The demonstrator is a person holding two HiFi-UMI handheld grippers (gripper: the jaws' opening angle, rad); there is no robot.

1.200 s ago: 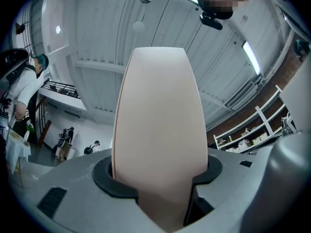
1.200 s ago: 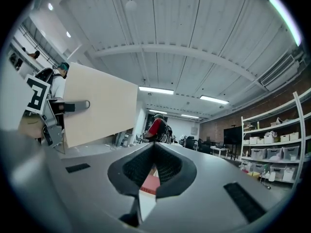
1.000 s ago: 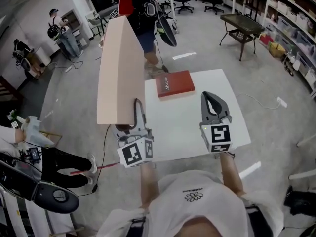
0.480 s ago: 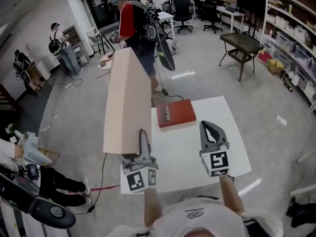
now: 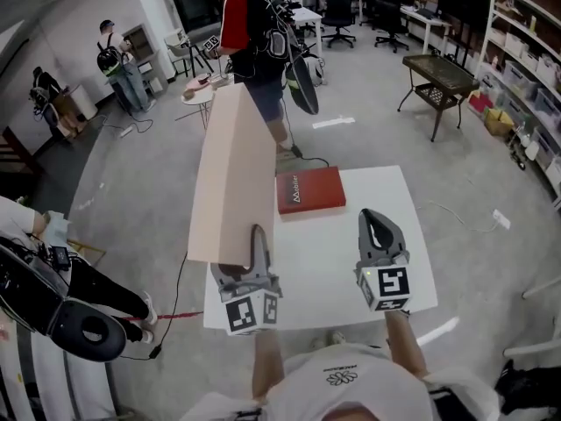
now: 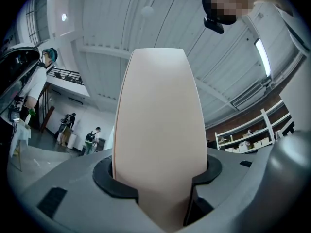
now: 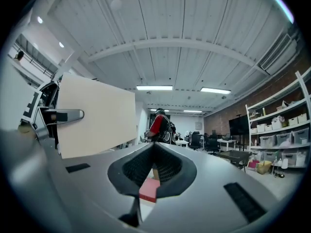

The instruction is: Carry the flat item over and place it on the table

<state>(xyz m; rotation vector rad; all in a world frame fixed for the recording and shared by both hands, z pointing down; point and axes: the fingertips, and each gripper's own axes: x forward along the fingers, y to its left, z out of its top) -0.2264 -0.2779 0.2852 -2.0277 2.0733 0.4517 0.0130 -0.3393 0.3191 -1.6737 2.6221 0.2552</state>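
The left gripper (image 6: 156, 182) is clamped on the near end of the beige board (image 6: 156, 120). Its jaws press on the two faces close to the near edge, so the panel stands on edge and reaches up and away from the grip. Nothing else supports it. The right gripper (image 5: 375, 228) hovers just beside it with its jaws closed together on nothing.

Both grippers are over the near part of the white table (image 5: 381, 191). The board is clear of the tabletop and runs along the table's left edge, partly above the floor. A red book (image 5: 309, 189) lies on the far part of the table, just beside the board's line. A person in a red top (image 5: 250, 24) stands beyond the far end, close to where the board's far tip appears.

The main risk is the one-ended hold. With so much board beyond the jaws, a quick tilt could probably make it pivot or slide out.

If it is laid down to the right, it may land on the book and rest crooked. If it is laid too far left, it could overhang the edge and tip to the floor. A wide swing might reach the person.
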